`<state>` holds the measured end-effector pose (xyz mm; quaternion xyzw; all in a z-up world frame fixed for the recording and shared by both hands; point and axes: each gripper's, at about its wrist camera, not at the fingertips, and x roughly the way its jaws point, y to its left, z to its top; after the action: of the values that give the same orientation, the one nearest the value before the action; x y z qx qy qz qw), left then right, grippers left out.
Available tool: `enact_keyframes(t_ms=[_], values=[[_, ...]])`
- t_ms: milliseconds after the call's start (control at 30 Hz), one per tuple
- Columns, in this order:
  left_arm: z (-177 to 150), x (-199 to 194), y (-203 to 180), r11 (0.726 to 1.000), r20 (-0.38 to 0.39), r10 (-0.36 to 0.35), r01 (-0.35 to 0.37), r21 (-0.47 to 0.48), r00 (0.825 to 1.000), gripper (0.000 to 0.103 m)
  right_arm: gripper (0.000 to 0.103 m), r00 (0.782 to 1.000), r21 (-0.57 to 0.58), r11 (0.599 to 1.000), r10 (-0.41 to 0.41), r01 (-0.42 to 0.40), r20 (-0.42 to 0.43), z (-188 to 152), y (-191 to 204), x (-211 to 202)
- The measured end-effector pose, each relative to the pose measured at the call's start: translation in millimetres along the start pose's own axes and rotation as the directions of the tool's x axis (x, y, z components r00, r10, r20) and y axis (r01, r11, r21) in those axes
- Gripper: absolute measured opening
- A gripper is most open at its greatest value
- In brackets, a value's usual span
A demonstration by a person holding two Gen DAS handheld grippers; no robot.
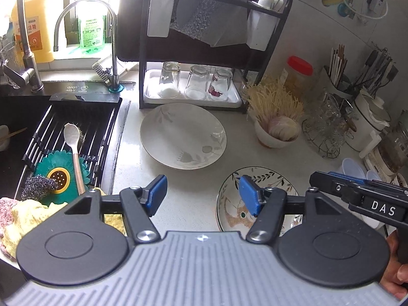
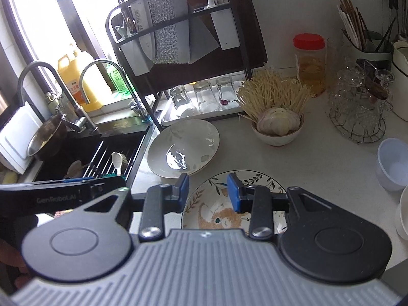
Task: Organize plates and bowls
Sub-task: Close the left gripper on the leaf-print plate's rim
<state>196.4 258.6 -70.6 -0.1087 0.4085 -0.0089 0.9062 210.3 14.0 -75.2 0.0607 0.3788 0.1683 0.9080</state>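
Nothing looks stacked yet: both tongs, left point(image 1: 202, 195) and right point(image 2: 207, 191), gape empty, patterned plate point(image 2: 219, 204) below, white plate point(image 1: 182, 135) ahead.

Bright daylight pours through a window point(image 2: 38, 12) behind the black sink point(image 1: 15, 117) and its two curved taps. A pale bench point(image 1: 199, 178) meets a white tiled wall point(image 1: 331, 38), with a dark dish rack point(image 1: 216, 38) standing against it.
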Motion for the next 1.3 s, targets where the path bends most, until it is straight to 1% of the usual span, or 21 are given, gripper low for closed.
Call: enact_keyframes(t_ms=[133, 233, 367, 467, 700, 833, 933, 1033, 1100, 1167, 1233, 1300], values=[[11.2, 25.9, 11.6, 1.0, -0.031, 0.007, -0.008, -0.009, 0.999, 0.068, 0.037, 1.0, -0.002, 1.0, 0.005, -0.005, -0.022, 7.1, -2.4, 23.4], [18.8, 46.2, 19.8, 1.0, -0.047, 0.028, -0.028, -0.006, 0.999, 0.068, 0.037, 0.999, 0.012, 1.0, 0.005, -0.004, -0.043, 11.0, -6.8, 42.2], [36.0, 68.1, 30.5, 1.0, -0.051, 0.017, -0.018, -0.02, 0.999, 0.068, 0.037, 0.997, 0.049, 0.999, 0.007, -0.003, -0.071, 20.0, -11.5, 66.6], [46.9, 82.8, 37.3, 0.999, -0.05, 0.041, -0.041, -0.015, 0.998, 0.068, 0.037, 0.997, 0.06, 0.998, 0.01, -0.005, -0.082, 26.5, -12.6, 83.9], [67.2, 127.4, 66.2, 0.995, -0.098, 0.043, -0.051, -0.083, 0.994, 0.068, 0.037, 0.991, 0.083, 0.997, 0.006, 0.005, -0.13, 38.4, -20.0, 127.0], [71.8, 151.5, 78.1, 0.994, -0.126, 0.04, -0.052, -0.095, 0.991, 0.067, 0.037, 0.985, 0.097, 0.995, 0.003, 0.014, -0.173, 43.4, -26.2, 154.5], [74.8, 168.6, 88.8, 0.992, -0.14, 0.029, -0.046, -0.121, 0.99, 0.067, 0.037, 0.98, 0.095, 0.995, 0.003, 0.016, -0.198, 47.4, -28.7, 174.7], [81.0, 181.6, 98.5, 0.988, -0.157, 0.0, -0.024, -0.153, 0.988, 0.063, 0.037, 0.977, 0.092, 0.995, -0.004, 0.024, -0.213, 53.3, -31.1, 193.8], [84.3, 189.4, 103.6, 0.987, -0.152, 0.008, -0.032, -0.157, 0.988, 0.062, 0.037, 0.974, 0.08, 0.997, 0.003, 0.016, -0.229, 56.5, -31.2, 207.3], [83.9, 200.2, 109.7, 0.984, -0.165, 0.01, -0.039, -0.171, 0.986, 0.059, 0.036, 0.97, 0.075, 0.997, 0.0, 0.019, -0.243, 57.3, -32.2, 220.7], [84.8, 209.5, 114.3, 0.984, -0.171, 0.032, -0.061, -0.167, 0.985, 0.053, 0.036, 0.966, 0.059, 0.998, -0.004, 0.02, -0.258, 56.3, -32.1, 232.5], [86.7, 219.5, 120.7, 0.983, -0.201, 0.028, -0.064, -0.172, 0.979, 0.047, 0.036, 0.963, 0.062, 0.998, 0.0, 0.017, -0.271, 55.7, -32.5, 241.0]])
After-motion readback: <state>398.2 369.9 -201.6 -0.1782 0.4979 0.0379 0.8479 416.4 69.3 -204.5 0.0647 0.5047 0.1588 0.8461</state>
